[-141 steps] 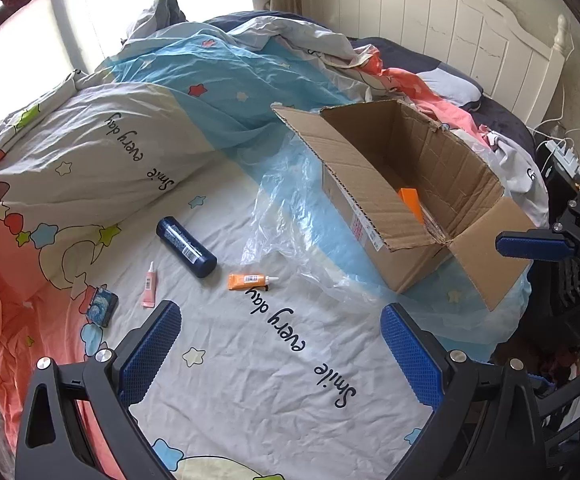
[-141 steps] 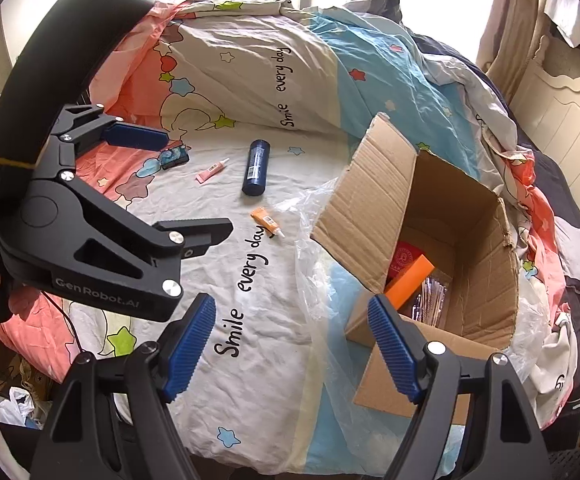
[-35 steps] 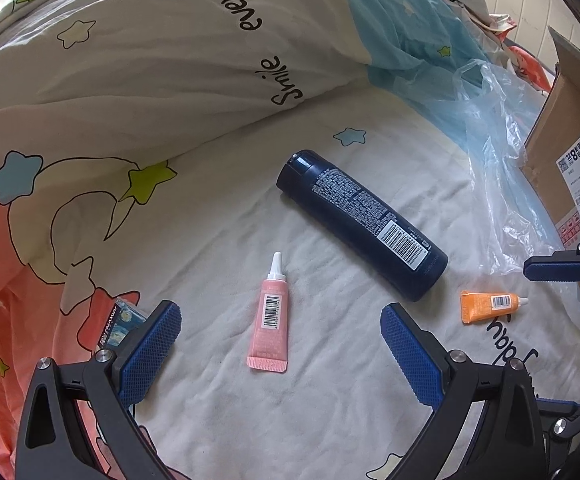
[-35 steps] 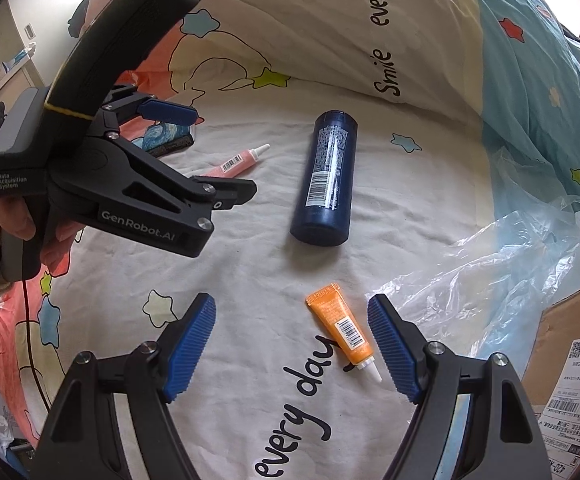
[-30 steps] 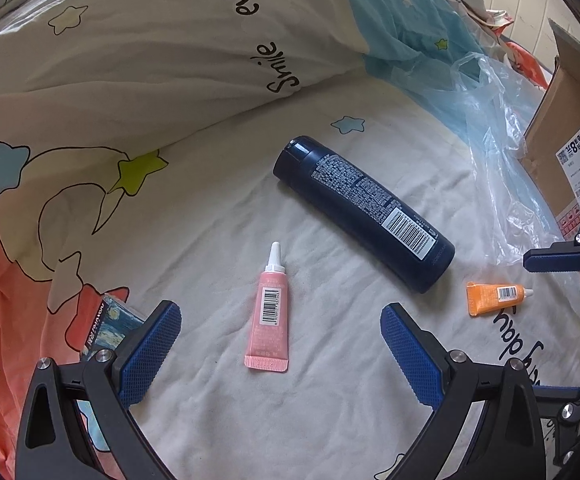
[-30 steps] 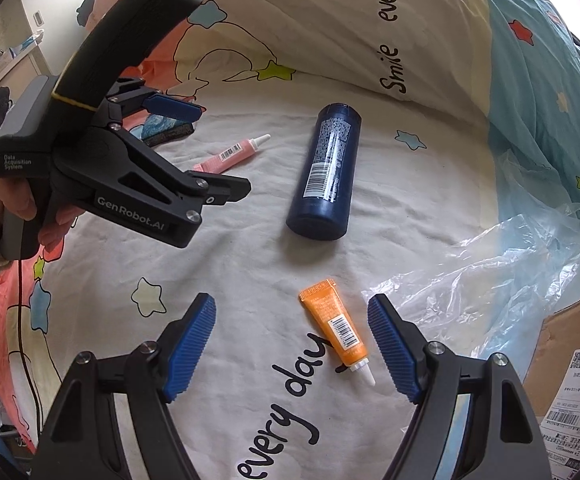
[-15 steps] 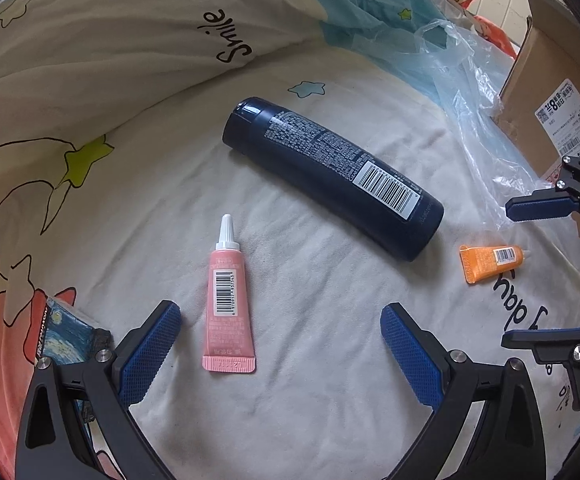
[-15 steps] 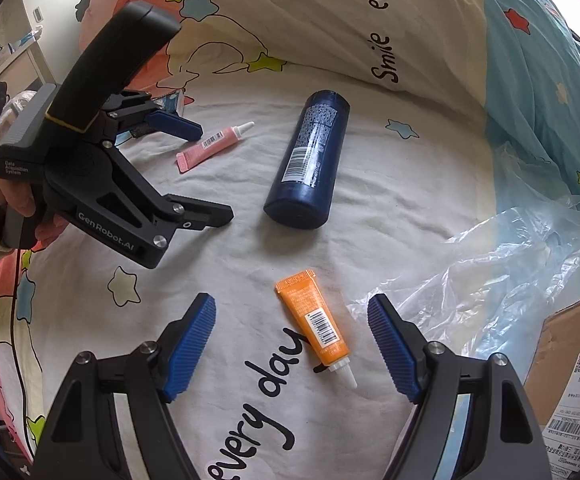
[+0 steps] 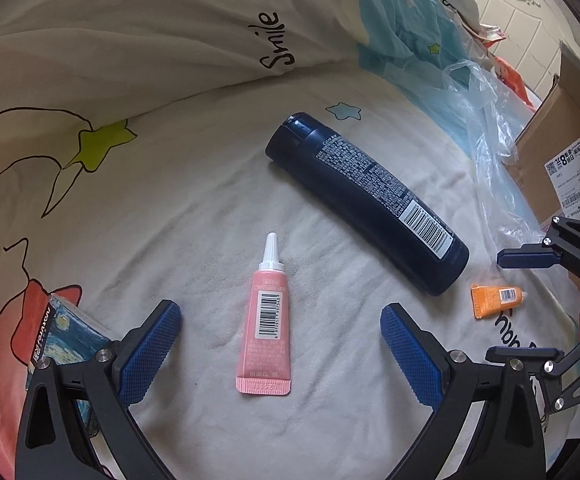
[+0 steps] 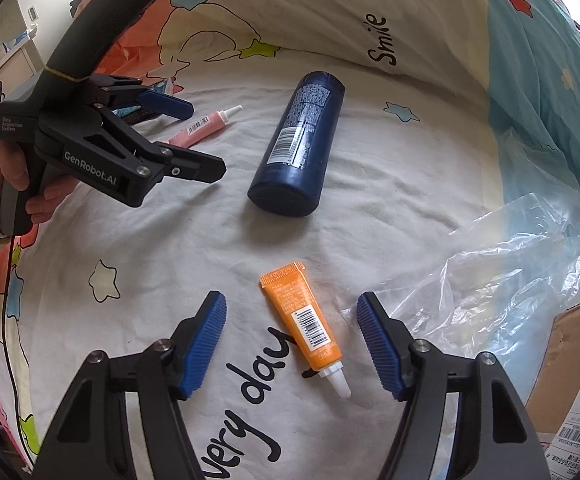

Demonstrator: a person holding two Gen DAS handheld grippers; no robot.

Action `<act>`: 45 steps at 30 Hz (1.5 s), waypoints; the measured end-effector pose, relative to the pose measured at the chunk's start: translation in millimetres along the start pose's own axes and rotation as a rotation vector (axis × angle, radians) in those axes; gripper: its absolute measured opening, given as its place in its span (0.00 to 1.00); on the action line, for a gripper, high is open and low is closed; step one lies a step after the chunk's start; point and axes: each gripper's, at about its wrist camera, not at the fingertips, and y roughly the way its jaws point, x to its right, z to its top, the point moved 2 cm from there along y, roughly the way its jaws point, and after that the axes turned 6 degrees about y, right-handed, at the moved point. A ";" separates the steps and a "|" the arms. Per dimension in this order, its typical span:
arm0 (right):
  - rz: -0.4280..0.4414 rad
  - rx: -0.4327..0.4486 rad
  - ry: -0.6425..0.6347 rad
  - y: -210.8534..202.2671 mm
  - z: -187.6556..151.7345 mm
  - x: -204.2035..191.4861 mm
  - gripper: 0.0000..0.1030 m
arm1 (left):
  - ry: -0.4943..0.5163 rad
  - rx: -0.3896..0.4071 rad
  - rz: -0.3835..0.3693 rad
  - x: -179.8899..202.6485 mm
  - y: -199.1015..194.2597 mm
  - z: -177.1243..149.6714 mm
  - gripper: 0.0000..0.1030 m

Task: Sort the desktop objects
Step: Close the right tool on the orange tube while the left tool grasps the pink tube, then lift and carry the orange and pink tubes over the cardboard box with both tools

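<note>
Lining up two pickups at once, I had both grippers poised over the bed, each framing its own tube, with neither thing lifted yet. By my reading this was the approach-and-close step of the sort, and the cardboard box, far off to the right of the left jaws, looked like the likely destination.

Beyond both sets of jaws lay the largest loose item, a dark blue bottle, flat on its side with its barcode label up; I judged it would come later. Clear plastic film lay crumpled just right of the right jaws, apart from them.

My left gripper had its jaws wide apart, and the pink tube lay between them, nozzle pointing away, touching neither pad. It was a soft, flat-crimped tube with a white cap and a barcode facing up. Left of the left jaw sat a small printed box, partly hidden behind the finger.

My right gripper had just been closing its jaws, yet they stood apart, with the orange tube between them and clear of both pads. That tube lay slanted, its white nozzle toward me and its crimp away.

Next, I judged, the jaws needed to sink to the sheet and pinch each tube across its body, gently, since both looked squeezable.
</note>
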 end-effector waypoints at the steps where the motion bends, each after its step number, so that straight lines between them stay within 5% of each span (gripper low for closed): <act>1: -0.002 0.001 -0.001 0.2 -0.1 0.1 0.58 | 0.014 -0.002 0.015 2.2 0.9 -0.6 0.99; 5: -0.021 -0.006 -0.007 2.0 -1.8 1.1 0.49 | 0.048 -0.003 0.062 7.1 2.1 -2.4 0.96; 21: -0.037 -0.011 -0.011 -4.0 -6.9 -3.1 0.18 | 0.085 -0.050 0.091 19.7 -15.8 -4.5 0.21; 45: -0.032 0.013 -0.030 -36.1 -10.6 -33.8 0.17 | 0.110 -0.058 0.089 43.3 -43.6 -7.3 0.14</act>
